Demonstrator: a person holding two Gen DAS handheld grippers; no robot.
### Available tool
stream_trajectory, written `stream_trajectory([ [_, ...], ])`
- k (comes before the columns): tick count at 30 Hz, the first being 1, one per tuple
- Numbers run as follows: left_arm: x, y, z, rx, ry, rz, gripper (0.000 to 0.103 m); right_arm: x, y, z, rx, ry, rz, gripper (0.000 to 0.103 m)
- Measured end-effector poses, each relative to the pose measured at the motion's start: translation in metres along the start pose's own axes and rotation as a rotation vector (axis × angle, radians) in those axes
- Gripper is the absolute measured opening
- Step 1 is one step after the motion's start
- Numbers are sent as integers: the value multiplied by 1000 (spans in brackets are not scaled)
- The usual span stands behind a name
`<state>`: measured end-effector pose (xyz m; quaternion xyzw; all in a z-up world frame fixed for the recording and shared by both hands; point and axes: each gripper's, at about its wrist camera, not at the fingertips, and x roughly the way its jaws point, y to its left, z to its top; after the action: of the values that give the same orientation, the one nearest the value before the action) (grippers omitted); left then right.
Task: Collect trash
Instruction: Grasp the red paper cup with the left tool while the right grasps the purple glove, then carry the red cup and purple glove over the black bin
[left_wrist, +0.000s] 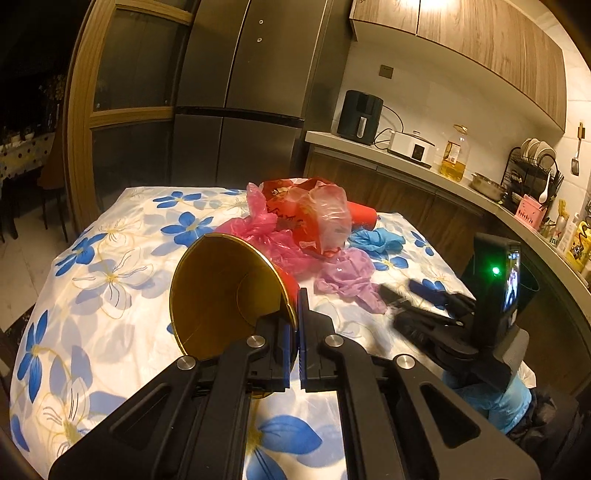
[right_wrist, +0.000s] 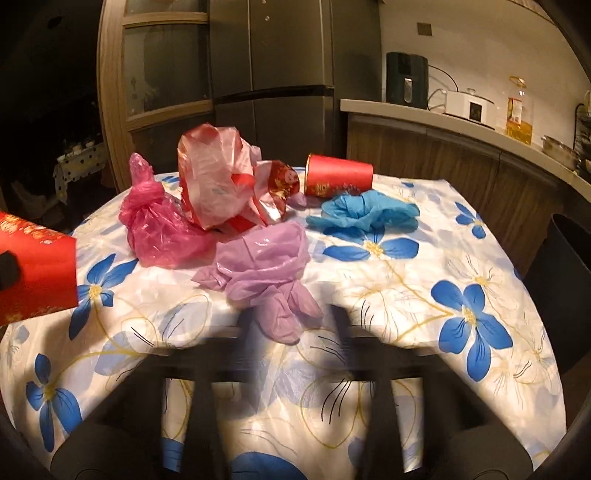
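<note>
My left gripper (left_wrist: 296, 314) is shut on the rim of a red paper cup with a gold inside (left_wrist: 221, 291), held tilted above the table; the cup also shows at the left edge of the right wrist view (right_wrist: 37, 266). My right gripper (right_wrist: 291, 321) is blurred by motion, open, with its fingers around the tip of a crumpled purple glove (right_wrist: 266, 273); it shows in the left wrist view too (left_wrist: 417, 295). Behind lie a blue glove (right_wrist: 364, 212), a pink plastic bag (right_wrist: 159, 225), a clear and red bag (right_wrist: 218, 177) and a second red cup on its side (right_wrist: 338, 174).
The table wears a white cloth with blue flowers (right_wrist: 461, 302). A dark bin (right_wrist: 561, 284) stands to the right of the table. A kitchen counter (left_wrist: 406, 162) with appliances and an oil bottle runs along the right. A fridge (left_wrist: 240, 92) stands behind the table.
</note>
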<state>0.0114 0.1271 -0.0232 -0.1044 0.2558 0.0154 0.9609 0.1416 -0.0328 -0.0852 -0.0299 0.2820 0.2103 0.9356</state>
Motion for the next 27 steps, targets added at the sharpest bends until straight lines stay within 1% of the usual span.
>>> stream_trajectory([
  [2, -2, 0, -4, -7, 3, 0, 3, 3, 5, -1, -27, -2, -25, 80],
  [4, -3, 0, -6, -9, 5, 3, 3, 12, 9, 0, -50, 16, -46, 78],
  [5, -4, 1, -7, -12, 5, 6, 3, 16, 9, 0, -47, 30, -49, 70],
  [6, -4, 1, -7, -14, 5, 7, 3, 23, 7, 1, -38, 51, -52, 60],
  [7, -4, 2, -7, -15, 4, 8, 3, 28, 5, 2, -30, 66, -59, 56],
  [9, -4, 1, -8, -13, 4, 10, 3, 39, 2, 0, -15, 105, -42, 44],
  [10, -3, 2, -7, -11, 6, 12, 3, 42, 2, -1, -14, 115, -39, 41],
  [12, -1, 2, -7, -12, 13, 14, 3, 46, 2, -3, -16, 130, -33, 27],
  [13, 0, 1, -7, -10, 18, 17, 3, 46, 2, -3, -15, 131, -25, 23],
  [14, 1, 0, -6, -9, 21, 18, 3, 45, 2, -2, -14, 129, -17, 11],
  [15, 1, -2, -5, -4, 24, 17, 3, 44, 1, -2, -10, 123, -12, 6],
  [18, 0, -8, -2, 16, 26, 18, 3, 30, -2, 0, 8, 75, -12, 4],
  [22, -4, -15, 1, 34, 27, 5, 3, -1, -4, 5, 19, 2, -26, 3],
  [27, -10, -29, 4, 70, 0, -13, 3, -43, -10, 10, 22, -71, -43, 3],
])
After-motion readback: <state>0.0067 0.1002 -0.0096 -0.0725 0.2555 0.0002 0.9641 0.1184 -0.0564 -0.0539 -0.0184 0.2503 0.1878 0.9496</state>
